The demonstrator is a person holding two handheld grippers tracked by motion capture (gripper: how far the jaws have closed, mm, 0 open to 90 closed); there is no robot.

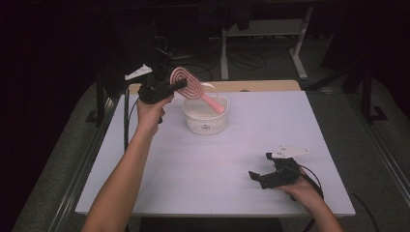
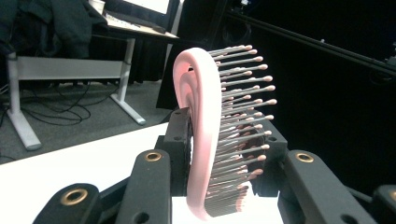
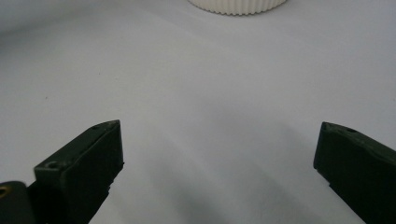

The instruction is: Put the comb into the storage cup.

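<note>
High view: left gripper (image 1: 178,85) at far left, clamped on head of pink hairbrush (image 1: 189,86), handle angled down into white basket (image 1: 205,121) just right of it. Left gripper view: jaws pressed against both faces of brush head, bristles (image 2: 243,121) sticking out sideways. Probably light, stiff plastic with springy bristles; smooth rim likely slippery, so best pinched across solid frame or handle, not bristle tips. Right gripper (image 1: 263,176) near right, resting on table (image 1: 193,164), jaws spread, holding nothing.

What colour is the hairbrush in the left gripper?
Pink hairbrush, with pink-tipped grey bristles; clearest in the left gripper view.
</note>
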